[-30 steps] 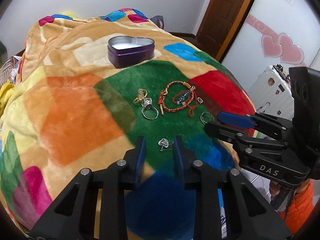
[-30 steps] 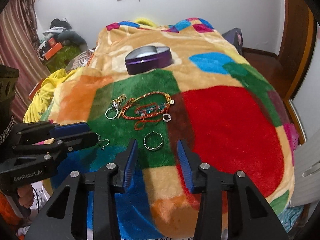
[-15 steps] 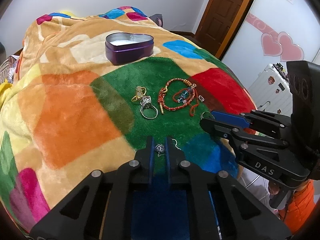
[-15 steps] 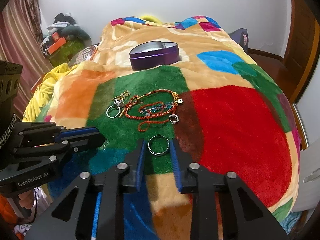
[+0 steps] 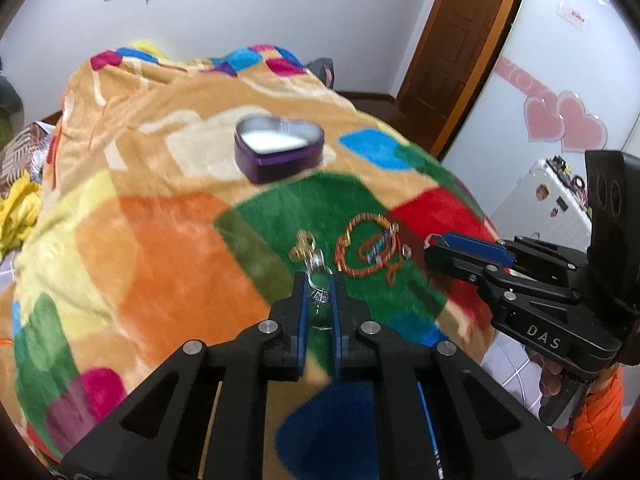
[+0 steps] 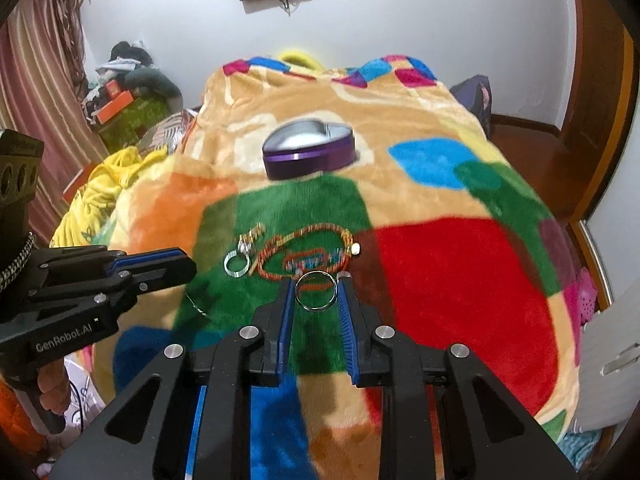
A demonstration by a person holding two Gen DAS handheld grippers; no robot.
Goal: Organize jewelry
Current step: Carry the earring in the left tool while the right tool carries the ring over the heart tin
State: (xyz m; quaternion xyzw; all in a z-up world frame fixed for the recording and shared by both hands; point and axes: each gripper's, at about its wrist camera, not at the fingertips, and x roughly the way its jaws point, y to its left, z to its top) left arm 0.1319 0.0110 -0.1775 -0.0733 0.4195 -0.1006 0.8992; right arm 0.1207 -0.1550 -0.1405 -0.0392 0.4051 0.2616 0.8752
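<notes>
My left gripper (image 5: 319,286) is shut on a small silver earring (image 5: 320,297) and holds it above the blanket. My right gripper (image 6: 316,286) is shut on a silver hoop ring (image 6: 315,290), also lifted. An open purple heart-shaped tin (image 5: 279,149) with a white inside sits further back on the bed; it also shows in the right wrist view (image 6: 309,154). A red and orange beaded bracelet pile (image 5: 368,250) and a gold and silver ring cluster (image 5: 306,250) lie on the green patch. The right gripper shows at the right of the left wrist view (image 5: 436,250).
A colourful patchwork blanket (image 5: 140,240) covers the bed. A small silver ring (image 6: 236,266) and a charm (image 6: 355,249) lie by the bracelets. A door (image 5: 452,40) and a white cabinet (image 5: 540,208) stand to the right, clutter (image 6: 120,100) to the left.
Both grippers closed on their pieces and lifted them off the blanket: the left on the earring, the right on the hoop ring. Both views have risen and tilted towards the tin.
</notes>
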